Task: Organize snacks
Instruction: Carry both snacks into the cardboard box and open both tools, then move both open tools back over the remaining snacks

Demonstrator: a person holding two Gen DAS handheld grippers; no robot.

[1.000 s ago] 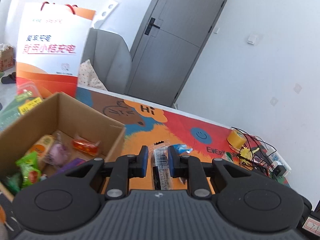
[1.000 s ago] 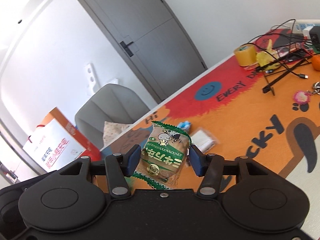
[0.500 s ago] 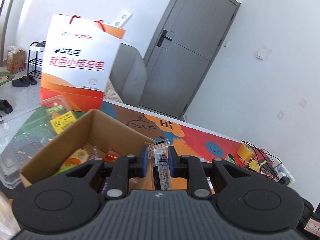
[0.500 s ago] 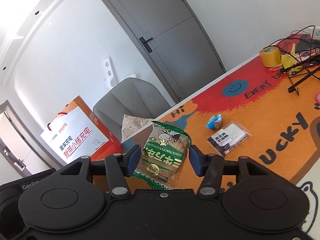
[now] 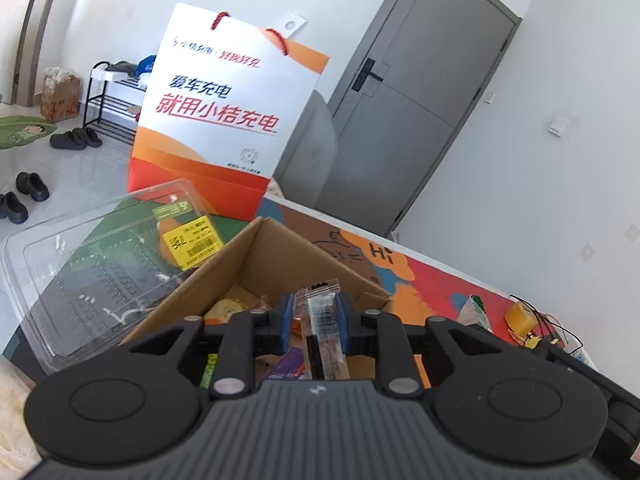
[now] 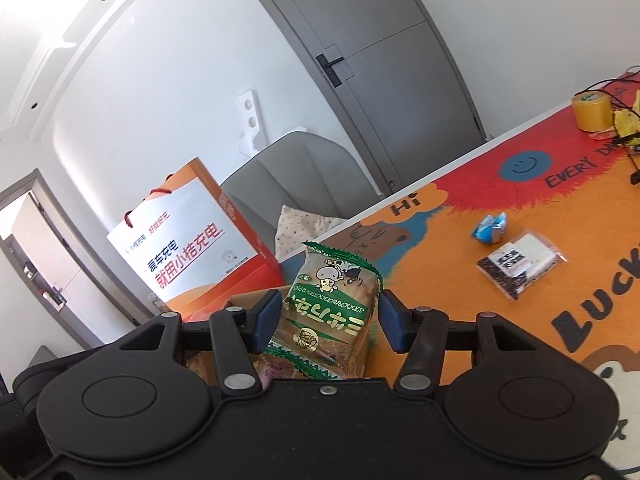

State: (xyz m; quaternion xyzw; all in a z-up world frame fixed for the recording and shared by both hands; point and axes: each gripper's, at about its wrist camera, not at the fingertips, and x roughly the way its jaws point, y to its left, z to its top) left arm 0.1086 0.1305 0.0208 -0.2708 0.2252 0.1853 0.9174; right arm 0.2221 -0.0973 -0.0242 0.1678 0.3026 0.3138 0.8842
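Left wrist view: the left gripper (image 5: 312, 322), clamped narrow on a clear snack packet (image 5: 322, 330), hovers over the near cardboard box (image 5: 224, 276), likely ready to drop it, while the right gripper (image 6: 326, 322) holds a green biscuit pack (image 6: 332, 304).

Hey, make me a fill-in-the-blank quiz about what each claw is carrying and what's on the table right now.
1. The right claw is shut on a snack packet whose wrapper is mainly ___.
2. The left claw holds a slim clear packet above an open ___ box that has snacks in it.
3. The paper bag standing behind the box has ___ cord handles.
4. On the mat, the small blue packet lies beside a clear packet printed black and ___.

Missing words: green; cardboard; red; white
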